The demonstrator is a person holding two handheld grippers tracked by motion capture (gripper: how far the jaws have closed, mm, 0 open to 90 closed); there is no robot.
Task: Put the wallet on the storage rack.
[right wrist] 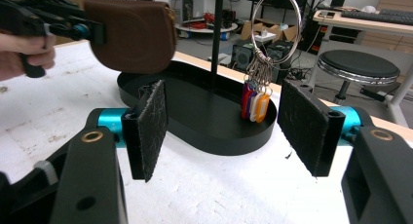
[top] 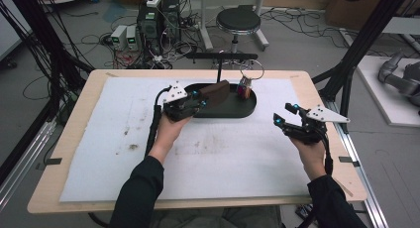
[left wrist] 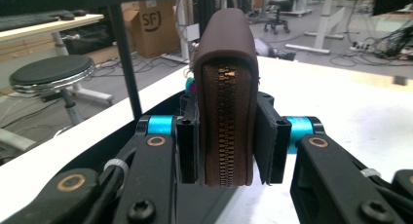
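Observation:
A brown zip wallet [top: 216, 92] hangs over the left part of the black oval tray [top: 250, 108], clamped in my left gripper [top: 200, 100]. In the left gripper view the wallet [left wrist: 226, 102] stands on edge, zip towards the camera, with both pads pressed on its sides. A key ring with coloured tags [top: 246, 84] stands in the tray's right end, beside a thin black post [top: 218, 69]. My right gripper [top: 286, 114] hovers open over the mat, right of the tray; between its jaws I see the tray [right wrist: 229, 136], the key tags [right wrist: 255, 103] and the held wallet [right wrist: 131, 34].
The tray sits at the far middle of a white mat [top: 198, 153] on a wooden table [top: 69, 139]. A stool [top: 238, 21] and computer boxes with cables [top: 148, 25] stand on the floor beyond. Black frame posts [top: 361, 44] rise at the right.

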